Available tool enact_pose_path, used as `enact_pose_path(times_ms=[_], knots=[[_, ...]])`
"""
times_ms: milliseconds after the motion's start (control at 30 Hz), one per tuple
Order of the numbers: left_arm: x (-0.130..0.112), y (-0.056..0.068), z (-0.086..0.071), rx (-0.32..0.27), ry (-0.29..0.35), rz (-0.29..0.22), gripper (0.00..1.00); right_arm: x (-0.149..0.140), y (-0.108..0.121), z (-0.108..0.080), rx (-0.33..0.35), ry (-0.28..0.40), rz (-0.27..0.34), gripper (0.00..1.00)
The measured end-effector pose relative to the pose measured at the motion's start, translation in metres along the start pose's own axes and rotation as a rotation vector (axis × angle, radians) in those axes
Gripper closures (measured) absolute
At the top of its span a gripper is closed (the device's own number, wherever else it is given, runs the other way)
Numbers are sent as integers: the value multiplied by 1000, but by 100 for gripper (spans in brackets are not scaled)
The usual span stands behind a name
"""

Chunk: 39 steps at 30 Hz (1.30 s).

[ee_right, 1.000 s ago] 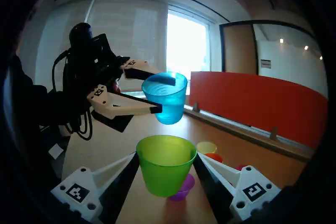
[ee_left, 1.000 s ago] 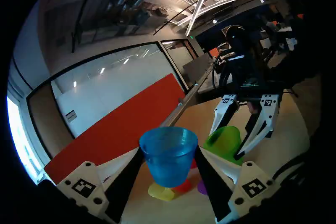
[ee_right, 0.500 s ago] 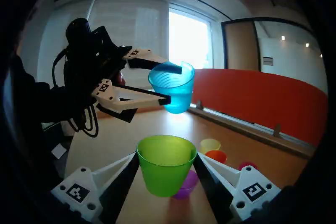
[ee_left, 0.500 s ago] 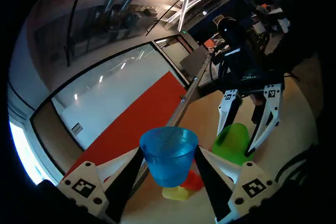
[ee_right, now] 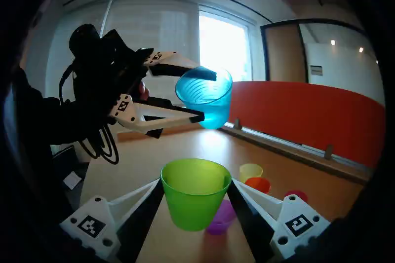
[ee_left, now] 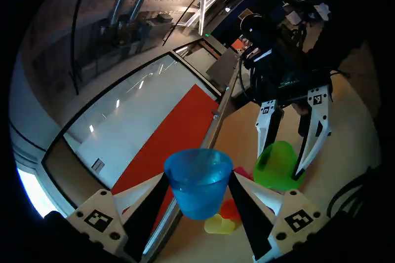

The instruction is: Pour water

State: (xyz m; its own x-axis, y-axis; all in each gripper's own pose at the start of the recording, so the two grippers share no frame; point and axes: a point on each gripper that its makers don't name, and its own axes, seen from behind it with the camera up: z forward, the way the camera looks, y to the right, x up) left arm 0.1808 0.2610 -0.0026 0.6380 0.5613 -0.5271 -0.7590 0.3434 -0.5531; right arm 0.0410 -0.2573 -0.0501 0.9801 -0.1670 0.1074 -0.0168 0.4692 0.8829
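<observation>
The blue cup [ee_left: 198, 189], tilted, is clamped between the jaws of the left gripper [ee_left: 198, 176]. It is held above and beyond the green cup [ee_right: 195, 199], which sits upright, gripped in the jaws of the right gripper [ee_right: 195, 184] over the tabletop [ee_right: 143, 164]. Small coloured cups [ee_right: 251, 170] stand just beyond.

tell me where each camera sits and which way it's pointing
Left gripper view: rides the left gripper, rolled sideways, looking past its blue cup at the right gripper holding a green cup.
Right gripper view: rides the right gripper, level above the wooden table, facing the left gripper and a dark sleeve.
Shared: both cups, both grippers, orange partition.
</observation>
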Motion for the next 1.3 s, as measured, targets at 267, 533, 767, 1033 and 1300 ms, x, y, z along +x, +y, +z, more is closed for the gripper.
enact_pose_path(times_ms=[267, 533, 767, 1033, 1300], knots=[[1, 1, 4, -12, -7, 71, 16, 6, 1, -1, 5, 3, -2, 9], [2, 2, 5, -14, -8, 97, 16, 6, 4, -1, 16, -24, -8, 9], [3, 0, 5, -12, -8, 123, 16, 8, 5, -2, 33, -48, -9, 9], [7, 2, 6, -20, -7, 147, 16, 21, 1, -3, 45, -43, -23, 9], [11, -1, 7, -20, -8, 158, 16, 28, 4, -6, 39, -43, -29, 9]])
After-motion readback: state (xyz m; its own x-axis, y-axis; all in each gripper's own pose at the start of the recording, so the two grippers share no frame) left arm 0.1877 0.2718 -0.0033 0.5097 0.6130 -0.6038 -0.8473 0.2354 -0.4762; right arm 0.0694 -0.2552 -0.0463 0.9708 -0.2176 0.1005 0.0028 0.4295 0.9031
